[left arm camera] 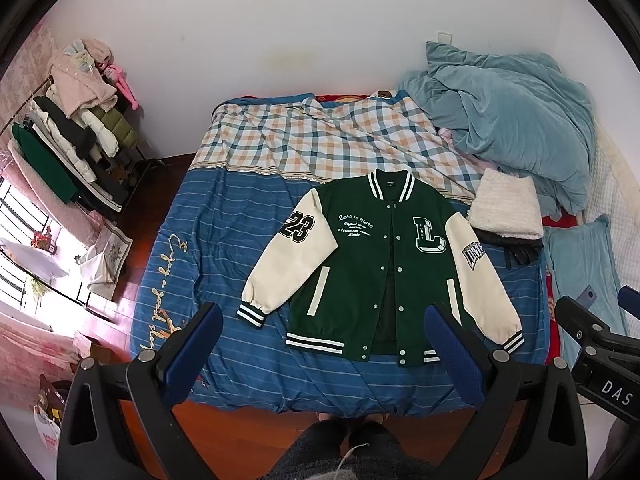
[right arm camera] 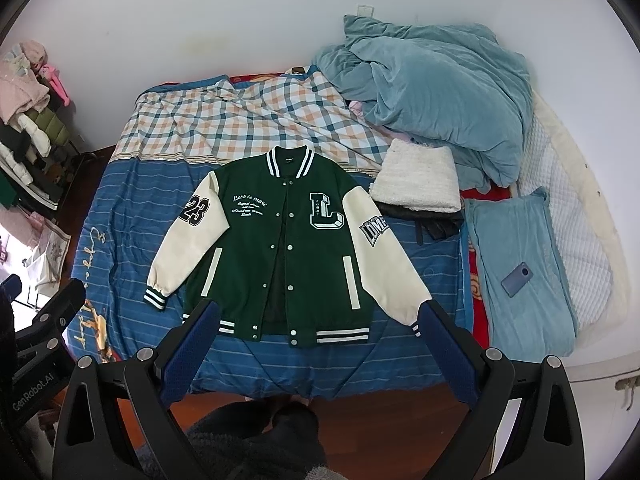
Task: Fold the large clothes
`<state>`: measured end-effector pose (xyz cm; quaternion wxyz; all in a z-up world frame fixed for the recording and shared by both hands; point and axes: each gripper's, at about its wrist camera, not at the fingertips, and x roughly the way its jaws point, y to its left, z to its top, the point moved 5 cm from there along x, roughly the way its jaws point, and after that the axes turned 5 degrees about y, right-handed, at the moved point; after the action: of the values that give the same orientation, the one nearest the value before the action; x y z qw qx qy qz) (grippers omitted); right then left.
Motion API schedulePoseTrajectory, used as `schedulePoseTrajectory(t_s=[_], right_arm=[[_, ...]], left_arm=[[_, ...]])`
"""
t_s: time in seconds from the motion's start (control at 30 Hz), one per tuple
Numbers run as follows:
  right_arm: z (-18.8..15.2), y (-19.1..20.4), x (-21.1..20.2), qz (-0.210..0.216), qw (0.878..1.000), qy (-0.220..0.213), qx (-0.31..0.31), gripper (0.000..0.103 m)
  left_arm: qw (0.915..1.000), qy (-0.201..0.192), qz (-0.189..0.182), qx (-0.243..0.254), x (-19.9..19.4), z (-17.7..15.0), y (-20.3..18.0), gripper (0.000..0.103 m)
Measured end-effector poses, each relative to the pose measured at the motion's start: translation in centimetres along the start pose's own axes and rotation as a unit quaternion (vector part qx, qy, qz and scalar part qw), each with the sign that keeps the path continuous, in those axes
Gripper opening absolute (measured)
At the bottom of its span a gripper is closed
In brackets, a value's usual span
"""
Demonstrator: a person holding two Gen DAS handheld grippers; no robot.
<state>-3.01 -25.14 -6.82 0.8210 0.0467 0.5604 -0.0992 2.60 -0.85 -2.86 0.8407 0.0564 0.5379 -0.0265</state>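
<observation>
A green varsity jacket (left arm camera: pixel 356 264) with cream sleeves lies flat, front up and unbuttoned, on the blue striped bedspread (left arm camera: pixel 224 240); both sleeves are spread out to the sides. It also shows in the right wrist view (right arm camera: pixel 256 256). My left gripper (left arm camera: pixel 324 316) is open and empty, held high above the bed's near edge. My right gripper (right arm camera: pixel 320 312) is open and empty too, above the jacket's hem. The right gripper's body shows at the left wrist view's right edge (left arm camera: pixel 600 360).
A folded white knit (right arm camera: pixel 418 180) lies on dark clothes right of the jacket. A heaped blue blanket (right arm camera: pixel 432 92) is at the back right. A phone (right arm camera: pixel 517 278) lies on a blue pillow (right arm camera: pixel 520 280). A clothes rack (left arm camera: pixel 76 132) stands at the left. Wooden floor runs in front.
</observation>
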Motion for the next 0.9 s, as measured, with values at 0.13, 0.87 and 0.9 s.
schedulePoseTrajectory(t_s=[0.13,0.87,0.9], right_arm=[[0.5,0.3,-0.2,0.000,1.000,0.000,0.000,0.100],[1.0,0.9,-0.4,0.000,1.000,0.001,-0.002,0.100],[1.0,1.0,-0.5,0.000,1.000,0.001,-0.002,0.100]], left_arm=[[1.0000,-0.001,0.000,0.000,0.0,0.0,0.0,0.103],[1.0000,-0.001,-0.002,0.000,0.3,0.3,0.3,0.103],[1.0000,-0.001,-0.002,0.000,0.3,0.4,0.3,0.103]])
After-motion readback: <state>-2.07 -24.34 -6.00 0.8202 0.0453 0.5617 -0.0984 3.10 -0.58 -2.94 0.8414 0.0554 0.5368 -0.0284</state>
